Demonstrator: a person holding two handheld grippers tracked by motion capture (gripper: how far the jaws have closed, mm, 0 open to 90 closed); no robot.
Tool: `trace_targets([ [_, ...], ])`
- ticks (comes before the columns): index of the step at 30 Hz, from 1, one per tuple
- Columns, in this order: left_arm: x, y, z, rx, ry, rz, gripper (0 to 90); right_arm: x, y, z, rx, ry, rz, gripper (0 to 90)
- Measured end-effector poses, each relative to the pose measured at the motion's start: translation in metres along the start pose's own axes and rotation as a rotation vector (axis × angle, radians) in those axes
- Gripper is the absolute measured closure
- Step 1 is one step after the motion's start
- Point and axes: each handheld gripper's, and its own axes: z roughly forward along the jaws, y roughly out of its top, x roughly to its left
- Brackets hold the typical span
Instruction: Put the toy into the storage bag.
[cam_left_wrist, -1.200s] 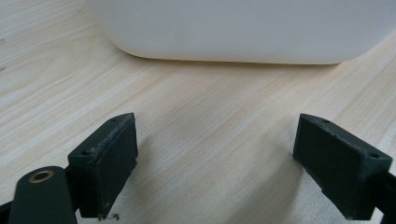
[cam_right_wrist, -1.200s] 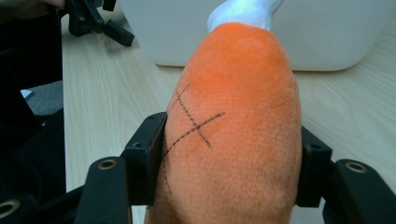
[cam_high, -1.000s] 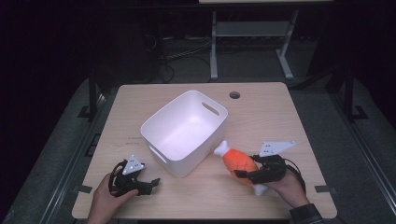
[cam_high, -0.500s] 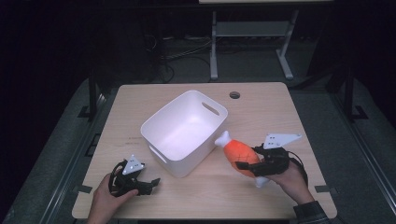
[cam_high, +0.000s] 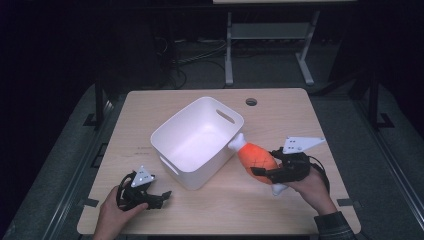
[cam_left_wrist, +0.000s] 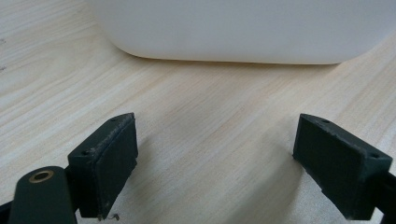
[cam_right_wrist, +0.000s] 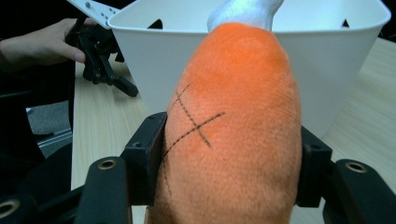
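- Plush toy (cam_high: 255, 157), orange with a white tip at each end, sits clamped between the fingers of the right gripper (cam_high: 265, 173); the right gripper view shows black stitched lines crossing on its orange body (cam_right_wrist: 233, 135).
- Toy is held just beside the right side of the white bin (cam_high: 197, 140), its upper white tip (cam_high: 236, 142) reaching up against the bin's rim; whether it touches the rim I cannot tell.
- Right hand (cam_high: 310, 187) grips the right gripper near the counter's right front part, a grey three-cornered plate (cam_high: 300, 144) standing out on top of it.
- Bin stands near the middle of the wooden counter (cam_high: 300, 107), turned at an angle, with a handle slot (cam_high: 225, 116) in its far end wall.
- Left gripper (cam_high: 159, 196) rests low on the counter at the front left, held by the left hand (cam_high: 112, 220), near the bin's front corner.
- Left gripper view shows its fingers (cam_left_wrist: 105, 161) spread wide with bare counter between them and the bin's lower wall (cam_left_wrist: 243, 28) ahead, apart from them.
- Round hole (cam_high: 251, 102) sits in the counter behind the bin.
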Motion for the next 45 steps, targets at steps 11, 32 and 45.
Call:
trace_targets([
  [11, 0.0, 0.0, 0.0, 0.002, -0.001, 0.0, 12.9, 0.003, 0.019, 0.001, -0.029, 0.015, -0.033, 39.3],
  [32, 0.0, 0.0, 0.0, 0.0, -0.001, 0.0, 12.9, 0.008, 0.056, 0.02, -0.063, 0.056, -0.092, 39.3],
  [45, 0.0, 0.0, 0.0, 0.0, 0.0, 0.0, 12.9, 0.005, 0.081, 0.034, -0.06, 0.073, -0.12, 39.3],
])
